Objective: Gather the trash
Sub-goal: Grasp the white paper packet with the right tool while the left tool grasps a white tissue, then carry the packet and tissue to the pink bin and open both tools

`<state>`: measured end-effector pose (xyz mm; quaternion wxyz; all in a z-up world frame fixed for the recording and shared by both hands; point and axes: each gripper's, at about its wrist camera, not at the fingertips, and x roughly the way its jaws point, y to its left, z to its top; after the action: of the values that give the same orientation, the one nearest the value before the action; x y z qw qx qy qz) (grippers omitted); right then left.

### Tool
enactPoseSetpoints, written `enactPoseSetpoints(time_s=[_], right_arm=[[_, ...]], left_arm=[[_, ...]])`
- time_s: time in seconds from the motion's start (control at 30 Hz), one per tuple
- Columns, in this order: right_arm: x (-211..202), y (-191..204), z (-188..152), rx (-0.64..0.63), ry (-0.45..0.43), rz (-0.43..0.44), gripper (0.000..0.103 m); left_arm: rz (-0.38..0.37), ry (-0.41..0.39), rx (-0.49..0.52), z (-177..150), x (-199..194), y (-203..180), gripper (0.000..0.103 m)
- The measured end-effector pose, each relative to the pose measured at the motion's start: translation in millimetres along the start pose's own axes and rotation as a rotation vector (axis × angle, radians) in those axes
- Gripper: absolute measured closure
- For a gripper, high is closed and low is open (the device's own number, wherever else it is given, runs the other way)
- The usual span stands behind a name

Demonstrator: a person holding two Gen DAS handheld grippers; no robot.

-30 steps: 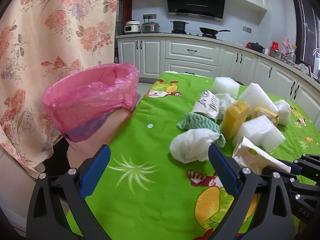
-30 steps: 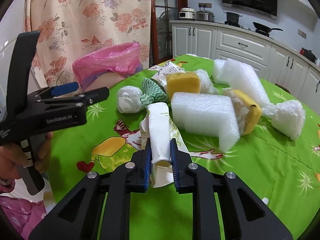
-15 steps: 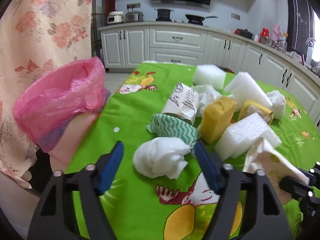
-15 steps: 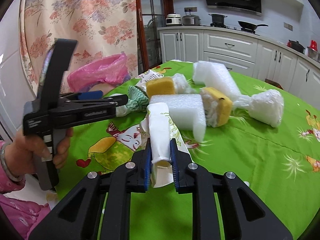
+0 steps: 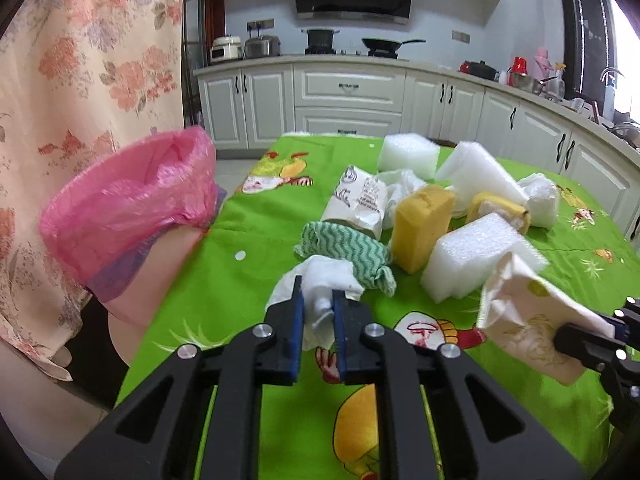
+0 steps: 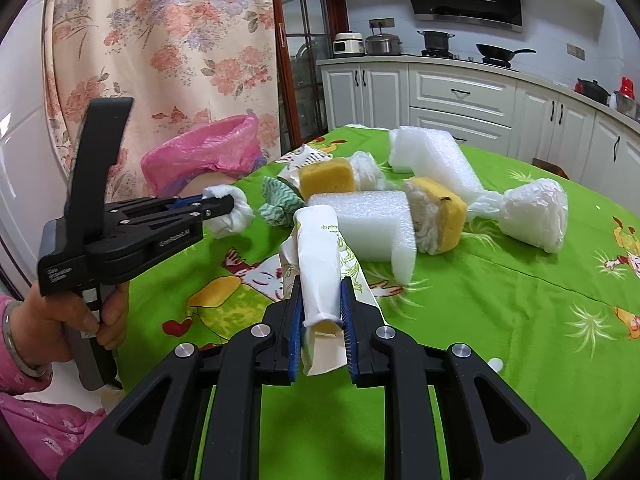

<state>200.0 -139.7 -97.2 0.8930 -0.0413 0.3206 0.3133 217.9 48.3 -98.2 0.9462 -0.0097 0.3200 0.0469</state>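
Observation:
My left gripper is shut on a crumpled white tissue wad on the green tablecloth; the right wrist view shows the same left gripper pinching the wad. A white paper wrapper with green print is clamped in my right gripper, which is shut on it; the wrapper also shows at the right of the left wrist view. A bin with a pink bag stands off the table's left edge.
Beyond the grippers lie a green-striped cloth, yellow sponges, white foam blocks, a printed paper roll and a tied white bag. A floral curtain hangs left. Kitchen cabinets stand behind.
My left gripper moved forward over the tissue wad and closed its jaws from wide open onto it. The right gripper kept its hold on the wrapper.

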Motion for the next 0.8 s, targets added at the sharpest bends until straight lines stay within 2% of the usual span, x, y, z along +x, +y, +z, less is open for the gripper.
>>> enactPoseSetpoints(time_s=[0.43, 0.8], right_arm=[[-2, 11, 5, -0.005, -0.019, 0.005, 0.085], [16, 35, 32, -0.068, -0.041, 0.011, 0.085]], left_arm=[[-0.028, -0.093, -0.002, -1, -39, -2, 0.090], [-0.005, -0.144, -0.022, 0, -60, 19, 0.090]])
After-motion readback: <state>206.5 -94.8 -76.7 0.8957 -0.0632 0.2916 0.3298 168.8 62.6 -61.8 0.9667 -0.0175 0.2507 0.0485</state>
